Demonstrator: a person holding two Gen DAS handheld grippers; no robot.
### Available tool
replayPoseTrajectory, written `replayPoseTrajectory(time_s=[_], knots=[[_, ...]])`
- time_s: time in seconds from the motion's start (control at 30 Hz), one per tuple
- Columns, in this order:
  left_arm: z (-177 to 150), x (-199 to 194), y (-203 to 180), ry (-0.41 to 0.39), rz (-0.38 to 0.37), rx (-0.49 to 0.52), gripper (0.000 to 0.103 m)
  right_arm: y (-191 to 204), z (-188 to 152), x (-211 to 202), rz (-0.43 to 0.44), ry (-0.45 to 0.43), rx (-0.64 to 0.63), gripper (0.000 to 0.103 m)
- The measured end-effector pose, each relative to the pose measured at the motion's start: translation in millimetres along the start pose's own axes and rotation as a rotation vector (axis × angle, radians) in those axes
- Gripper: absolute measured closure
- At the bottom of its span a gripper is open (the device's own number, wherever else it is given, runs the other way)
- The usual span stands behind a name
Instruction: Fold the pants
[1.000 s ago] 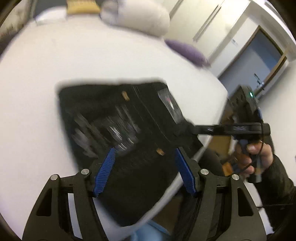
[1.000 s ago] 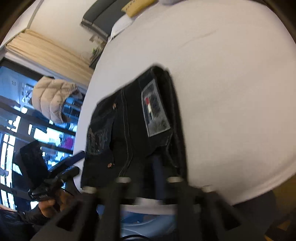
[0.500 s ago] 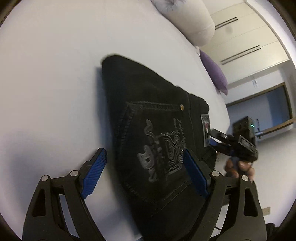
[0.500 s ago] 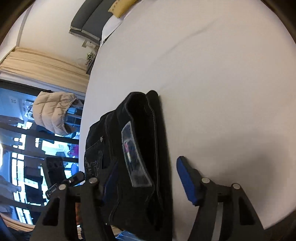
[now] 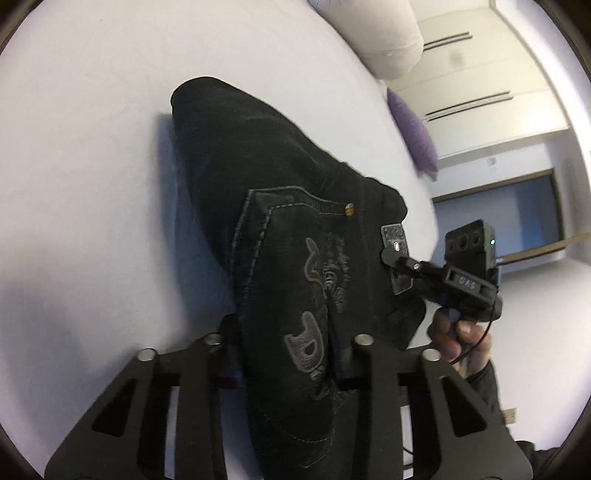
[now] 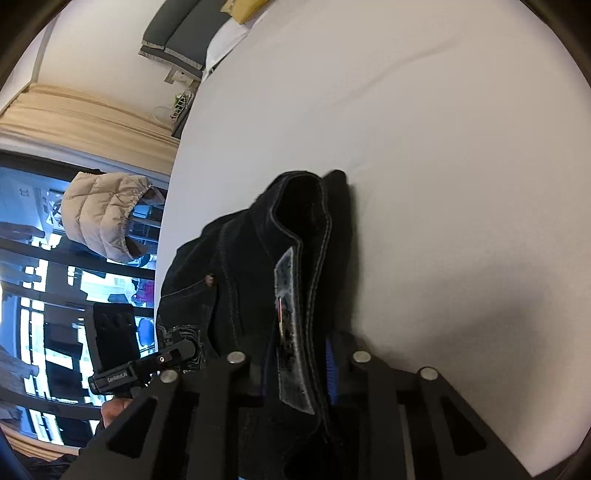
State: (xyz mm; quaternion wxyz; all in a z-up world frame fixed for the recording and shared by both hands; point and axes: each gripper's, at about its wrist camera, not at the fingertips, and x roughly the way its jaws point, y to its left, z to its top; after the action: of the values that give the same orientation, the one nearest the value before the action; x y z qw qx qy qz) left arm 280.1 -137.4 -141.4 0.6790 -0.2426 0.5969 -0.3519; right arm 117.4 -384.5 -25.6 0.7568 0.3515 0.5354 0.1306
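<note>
The white bed (image 5: 81, 184) carried the folded pants (image 5: 280, 221) near its front edge. Each tool gripped them: the left tool (image 5: 288, 354) closed on the pocket side, the right tool (image 6: 295, 369) on the waistband, probably to lift the bundle together.

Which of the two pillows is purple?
The small purple pillow at the bed's far edge; the other is a big white round pillow, beyond it.
</note>
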Motion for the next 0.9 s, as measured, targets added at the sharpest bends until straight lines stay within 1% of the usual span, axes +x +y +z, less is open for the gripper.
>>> replayPoseTrajectory(time_s=[0.07, 0.17, 0.27, 0.37, 0.43, 0.53, 0.63, 0.77, 0.83, 0.9], knots=[[0, -5, 1, -0.01, -0.011, 0.003, 0.081, 13, -1, -4, 0.002, -0.015, -0.016, 0.082], [-1, -20, 3, -0.032, -0.053, -0.01, 0.085, 39, -1, -10, 0.011, -0.029, -0.061, 0.083], [4, -49, 6, -0.079, -0.062, -0.002, 0.085, 72, 6, -15, 0.038, -0.037, -0.114, 0.083], [21, -89, 13, -0.145, -0.052, 0.014, 0.085, 101, 22, -6, 0.072, -0.04, -0.155, 0.083], [32, -109, 19, -0.173, -0.023, 0.033, 0.085, 119, 33, 6, 0.084, -0.034, -0.178, 0.083], [56, -144, 33, -0.214, 0.068, 0.073, 0.085, 150, 57, 38, 0.102, -0.014, -0.211, 0.083], [81, -173, 50, -0.24, 0.157, 0.093, 0.085, 181, 86, 81, 0.117, 0.009, -0.232, 0.083], [112, -197, 77, -0.26, 0.248, 0.096, 0.085, 197, 118, 131, 0.136, 0.033, -0.219, 0.083], [128, -209, 102, -0.26, 0.265, 0.083, 0.085, 201, 130, 151, 0.128, 0.041, -0.208, 0.083], [141, -211, 126, -0.254, 0.276, 0.057, 0.085, 198, 141, 176, 0.111, 0.054, -0.182, 0.083]])
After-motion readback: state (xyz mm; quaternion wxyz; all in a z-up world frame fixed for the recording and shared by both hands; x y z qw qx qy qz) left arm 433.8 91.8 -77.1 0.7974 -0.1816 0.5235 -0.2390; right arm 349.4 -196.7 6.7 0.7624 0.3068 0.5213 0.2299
